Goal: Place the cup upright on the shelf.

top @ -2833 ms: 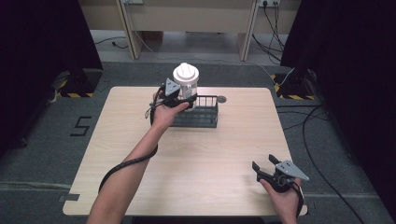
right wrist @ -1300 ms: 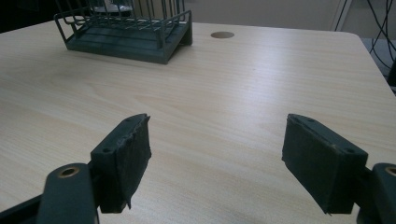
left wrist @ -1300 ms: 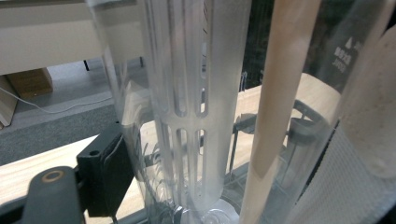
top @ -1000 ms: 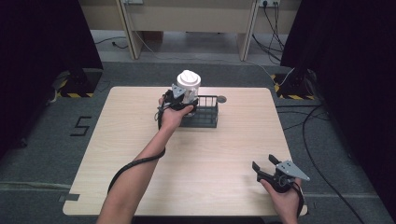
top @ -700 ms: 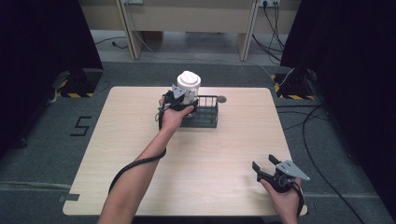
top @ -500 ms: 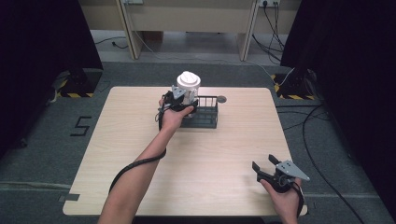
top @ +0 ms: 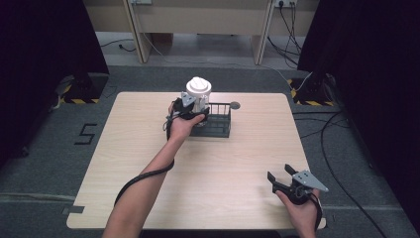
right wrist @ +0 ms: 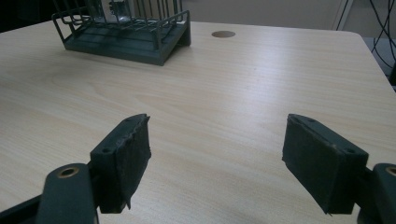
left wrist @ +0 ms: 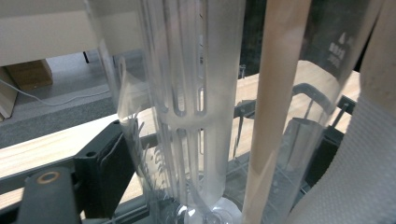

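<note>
Resting at the near right edge of the table, the right gripper: jaws spread wide, holding nothing, bare wood between them in the right gripper view.

Farther off, reaching to the rack near the far edge, the left gripper, pinching a clear jug with a white lid. Hanging at the rack's left end, the jug, apparently being lowered in; judging by this, placing nearly done, with seating and letting go left.

Crowding the left gripper view: the jug's ribbed clear wall between the jaws. Blocking the right jaw there, a pale blurred band. Hidden by the hand in the high view: whether the jug's base is touching the rack.
</note>
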Action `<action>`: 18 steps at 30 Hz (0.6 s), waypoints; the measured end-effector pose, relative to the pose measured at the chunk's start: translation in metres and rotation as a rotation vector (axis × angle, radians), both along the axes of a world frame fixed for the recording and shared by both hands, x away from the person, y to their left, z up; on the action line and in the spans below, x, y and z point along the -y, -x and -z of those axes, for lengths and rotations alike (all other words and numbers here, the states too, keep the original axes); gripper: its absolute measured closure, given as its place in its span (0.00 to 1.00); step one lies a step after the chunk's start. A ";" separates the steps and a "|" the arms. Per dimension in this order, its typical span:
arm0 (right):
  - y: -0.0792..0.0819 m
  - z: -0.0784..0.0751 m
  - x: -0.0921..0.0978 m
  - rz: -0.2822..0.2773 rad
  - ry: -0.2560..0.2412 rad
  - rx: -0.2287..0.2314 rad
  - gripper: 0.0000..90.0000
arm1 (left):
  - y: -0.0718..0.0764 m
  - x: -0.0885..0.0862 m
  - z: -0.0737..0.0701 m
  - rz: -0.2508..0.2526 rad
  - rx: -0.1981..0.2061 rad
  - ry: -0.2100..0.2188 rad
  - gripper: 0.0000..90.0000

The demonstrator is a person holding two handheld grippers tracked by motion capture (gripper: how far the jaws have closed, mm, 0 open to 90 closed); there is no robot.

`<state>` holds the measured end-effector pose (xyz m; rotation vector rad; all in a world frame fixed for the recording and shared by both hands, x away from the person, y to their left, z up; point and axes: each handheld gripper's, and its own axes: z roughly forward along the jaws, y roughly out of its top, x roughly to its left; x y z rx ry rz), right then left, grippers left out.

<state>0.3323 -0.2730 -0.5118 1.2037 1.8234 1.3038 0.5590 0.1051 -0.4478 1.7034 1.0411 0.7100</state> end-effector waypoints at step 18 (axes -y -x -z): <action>0.000 0.000 -0.001 0.003 0.007 0.003 0.26 | 0.016 -0.005 -0.001 0.035 0.015 -0.015 0.15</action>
